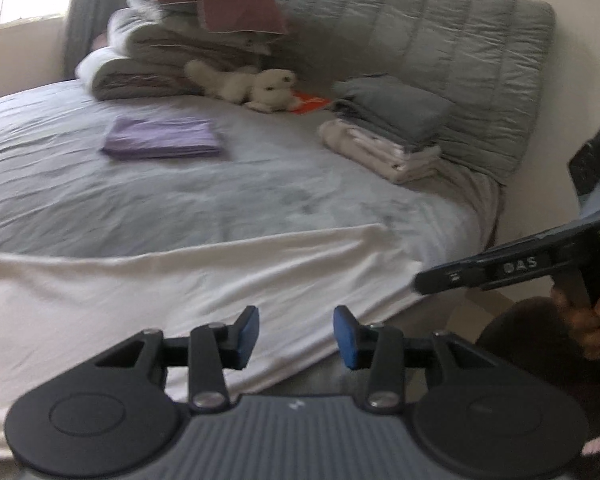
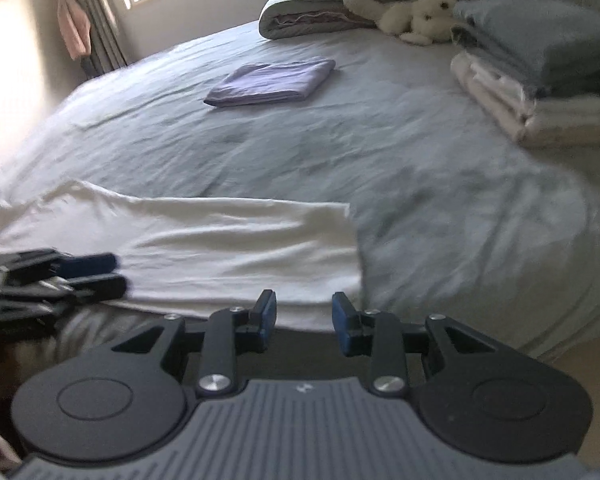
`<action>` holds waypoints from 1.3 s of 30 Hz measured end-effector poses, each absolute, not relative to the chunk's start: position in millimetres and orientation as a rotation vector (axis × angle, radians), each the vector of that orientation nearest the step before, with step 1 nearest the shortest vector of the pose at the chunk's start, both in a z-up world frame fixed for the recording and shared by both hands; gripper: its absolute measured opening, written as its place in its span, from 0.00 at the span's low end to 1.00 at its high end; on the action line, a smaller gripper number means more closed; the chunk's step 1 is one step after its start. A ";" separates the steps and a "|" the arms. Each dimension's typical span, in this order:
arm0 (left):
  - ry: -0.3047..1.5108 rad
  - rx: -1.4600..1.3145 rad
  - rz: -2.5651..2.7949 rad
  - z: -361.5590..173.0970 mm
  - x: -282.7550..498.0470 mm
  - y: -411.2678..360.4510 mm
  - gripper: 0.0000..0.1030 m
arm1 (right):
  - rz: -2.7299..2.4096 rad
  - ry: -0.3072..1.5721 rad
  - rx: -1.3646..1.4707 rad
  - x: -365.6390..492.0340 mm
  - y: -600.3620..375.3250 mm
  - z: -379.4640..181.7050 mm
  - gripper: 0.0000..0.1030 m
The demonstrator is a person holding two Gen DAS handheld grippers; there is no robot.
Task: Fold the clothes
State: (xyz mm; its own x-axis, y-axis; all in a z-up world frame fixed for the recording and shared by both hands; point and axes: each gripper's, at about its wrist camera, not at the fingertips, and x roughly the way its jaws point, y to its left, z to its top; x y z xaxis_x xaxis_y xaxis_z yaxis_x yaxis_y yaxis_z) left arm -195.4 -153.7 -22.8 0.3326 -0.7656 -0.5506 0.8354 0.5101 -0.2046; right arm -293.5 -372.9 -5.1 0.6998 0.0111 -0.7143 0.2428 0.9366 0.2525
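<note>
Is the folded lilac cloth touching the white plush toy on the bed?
Apart. In the right wrist view, bare grey sheet separates the folded lilac cloth from the white plush toy.

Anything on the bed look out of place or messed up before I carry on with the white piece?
Mostly tidy. The white cloth lies flat at the near edge, its far edge slightly wavy. The folded purple piece is neat. The one oddity: the grey and white stack at the right has uneven, offset layers.

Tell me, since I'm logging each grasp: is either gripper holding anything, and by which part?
Nothing is held. The left gripper and right gripper both stand open over the near edge of the white cloth, with nothing between the pads.
</note>
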 end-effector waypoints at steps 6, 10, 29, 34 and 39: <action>0.646 0.213 -1.127 -29.7 -204.5 -193.7 0.40 | -0.130 0.773 0.520 -295.7 -387.9 -14.3 0.34; 0.630 0.276 -1.146 -32.8 -212.4 -206.8 0.39 | -0.151 0.749 0.598 -299.7 -398.7 -17.1 0.34; 0.485 0.453 -1.101 -19.2 -245.7 -247.7 0.10 | -0.227 0.603 0.663 -312.3 -408.6 8.0 0.03; 0.531 0.454 -1.122 -21.2 -247.5 -248.8 0.03 | -0.238 0.668 0.623 -314.4 -405.1 0.4 0.03; 0.562 0.454 -1.140 -26.0 -248.2 -247.7 0.02 | -0.269 0.725 0.578 -315.2 -405.1 -10.1 0.03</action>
State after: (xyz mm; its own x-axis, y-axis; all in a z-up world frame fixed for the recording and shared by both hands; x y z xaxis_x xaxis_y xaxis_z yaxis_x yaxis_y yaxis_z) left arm -248.2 -247.7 -26.0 0.3076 -0.7144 -0.6285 0.9335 0.3546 0.0538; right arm -315.2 -405.1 -10.1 0.7237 -0.0355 -0.6892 0.4227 0.8123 0.4019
